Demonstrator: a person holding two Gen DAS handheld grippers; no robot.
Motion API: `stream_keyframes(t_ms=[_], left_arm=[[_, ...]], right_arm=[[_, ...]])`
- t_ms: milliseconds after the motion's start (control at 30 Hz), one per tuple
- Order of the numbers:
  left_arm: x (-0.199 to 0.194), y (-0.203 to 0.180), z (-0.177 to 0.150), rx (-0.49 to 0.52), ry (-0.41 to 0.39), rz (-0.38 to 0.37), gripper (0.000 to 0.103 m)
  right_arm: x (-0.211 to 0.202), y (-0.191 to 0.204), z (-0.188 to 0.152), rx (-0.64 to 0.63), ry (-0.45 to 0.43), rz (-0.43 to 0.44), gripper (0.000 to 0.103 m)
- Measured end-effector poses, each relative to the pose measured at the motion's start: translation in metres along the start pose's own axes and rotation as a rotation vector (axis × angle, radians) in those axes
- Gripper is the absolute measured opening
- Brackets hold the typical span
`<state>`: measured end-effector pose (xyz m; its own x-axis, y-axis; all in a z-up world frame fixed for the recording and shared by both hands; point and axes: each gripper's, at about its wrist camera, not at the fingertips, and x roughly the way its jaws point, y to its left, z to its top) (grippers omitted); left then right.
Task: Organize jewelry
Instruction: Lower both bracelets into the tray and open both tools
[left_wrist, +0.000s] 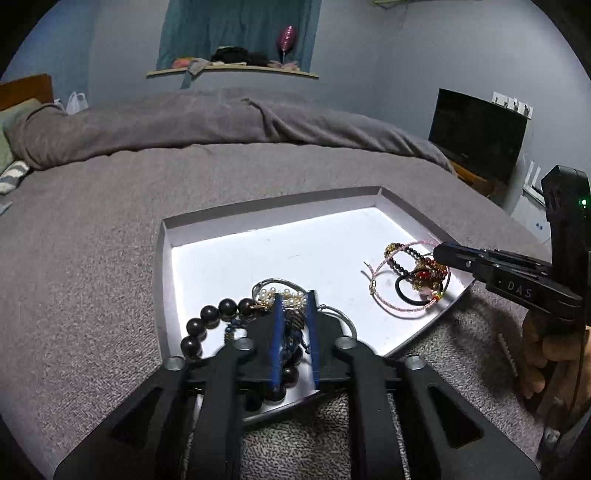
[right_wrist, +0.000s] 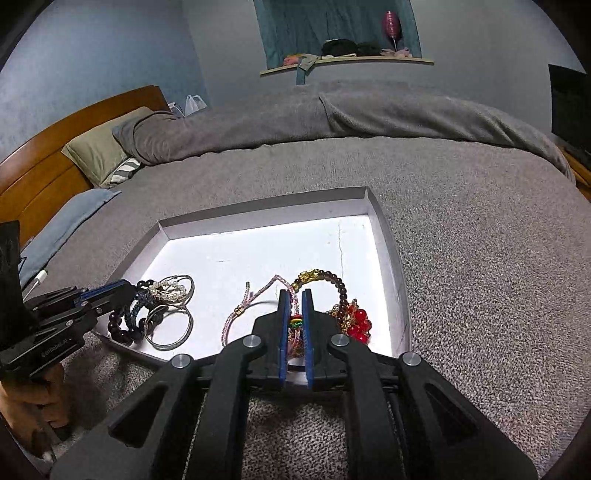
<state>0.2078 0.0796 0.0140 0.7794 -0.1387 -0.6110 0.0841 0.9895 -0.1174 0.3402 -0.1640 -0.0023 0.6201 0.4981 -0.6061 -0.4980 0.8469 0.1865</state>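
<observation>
Jewelry lies in two heaps inside a shallow white tray (right_wrist: 388, 236) set on the grey bed cover (right_wrist: 480, 258), both close to the tray's near edge. By the near left corner sit a dark bead bracelet (left_wrist: 210, 317), a pearl piece (left_wrist: 280, 295), a blue braided cord (left_wrist: 291, 341) and thin silver bangles (right_wrist: 170, 328). By the near right corner sit a pink cord bracelet (right_wrist: 258, 299), a black hair tie (left_wrist: 406, 293), a bracelet of dark beads with a gold charm (right_wrist: 325, 278) and a cluster of red beads (right_wrist: 358, 323).

The left gripper (left_wrist: 294, 295) rests low over the left heap with its blue pads a little apart; the braided cord lies between them, but the pads do not look pressed on it. The right gripper (right_wrist: 295, 295) sits over the right heap, its jaws narrowly parted with a rainbow-coloured woven band (right_wrist: 295, 330) in the gap; whether the pads still pinch it cannot be told.

This reads as the setting-down step, each claw letting its pieces into the tray. Next, both claws should open enough to clear the cords, then lift straight up so no loop snags on a pad and drags the heap along.
</observation>
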Motion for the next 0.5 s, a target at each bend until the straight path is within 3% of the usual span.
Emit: stream_keyframes(t_ms=[100,233,333,367,400,500], left_arm=[[-0.001,-0.001,0.000,0.000,-0.005,0.010,0.029],[-0.003,-0.003,-0.001,0.001,-0.011,0.015,0.038],[-0.005,-0.006,-0.001,0.009,-0.020,0.027,0.056],[-0.006,-0.007,-0.001,0.009,-0.026,0.033,0.069],[-0.007,-0.008,-0.001,0.009,-0.033,0.034,0.076],[-0.012,-0.011,-0.001,0.016,-0.048,0.040,0.081]], right_arm=[[0.000,-0.001,0.000,0.004,-0.004,-0.006,0.033],[0.000,0.000,-0.001,0.000,-0.003,-0.005,0.033],[0.001,0.001,-0.002,-0.007,0.005,-0.003,0.043],[0.001,0.002,-0.002,-0.011,0.004,-0.003,0.050],[0.000,0.003,-0.002,-0.016,0.002,-0.004,0.055],[-0.003,0.005,-0.002,-0.030,-0.011,-0.010,0.062]])
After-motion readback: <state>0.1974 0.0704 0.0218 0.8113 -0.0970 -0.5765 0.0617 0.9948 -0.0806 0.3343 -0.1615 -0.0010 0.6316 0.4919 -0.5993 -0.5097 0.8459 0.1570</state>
